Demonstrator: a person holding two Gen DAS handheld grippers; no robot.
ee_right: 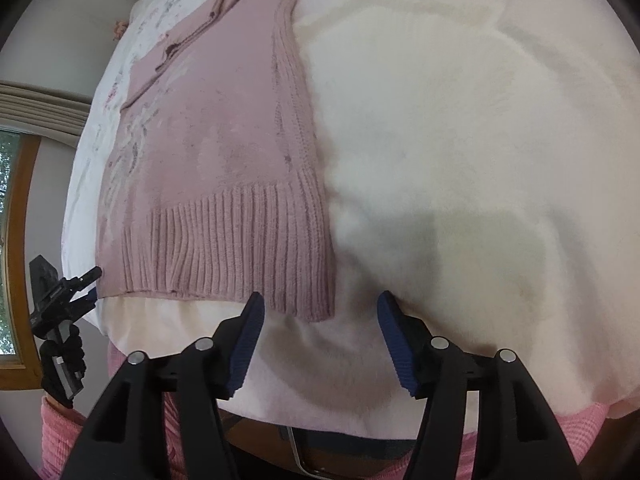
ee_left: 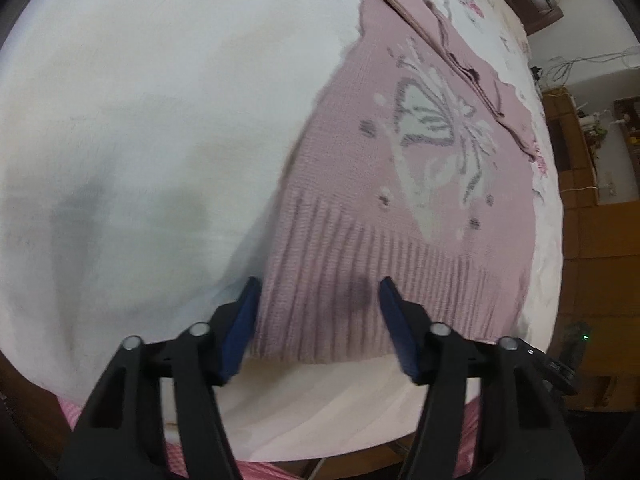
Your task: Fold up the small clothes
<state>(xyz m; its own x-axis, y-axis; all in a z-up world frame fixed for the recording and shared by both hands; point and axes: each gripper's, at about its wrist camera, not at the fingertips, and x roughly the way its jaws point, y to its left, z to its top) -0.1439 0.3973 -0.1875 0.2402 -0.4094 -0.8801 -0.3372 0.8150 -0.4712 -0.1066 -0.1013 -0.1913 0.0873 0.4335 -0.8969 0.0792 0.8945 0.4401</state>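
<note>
Pink knit butterfly sweater flat on white fuzzy blanket, left gripper and right gripper both wide open, empty, near its ribbed hem.

Black left gripper, blue ribbed jaws, silver screws; pink sleeve

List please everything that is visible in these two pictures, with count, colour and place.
sweater: one, pink knit with a white butterfly pattern, lying flat on the bed cover, ribbed hem toward the tools.
bed cover: one, white, spread under the sweater.
floral sheet: one, white with pink flowers, beyond the sweater.
window: one, wooden frame, far left in the right wrist view.
left tool: one, black with blue pads, open over the hem.
right tool: one, black with blue pads, open at the hem's corner.
gloved hand: one, black, holding the left tool.
</note>
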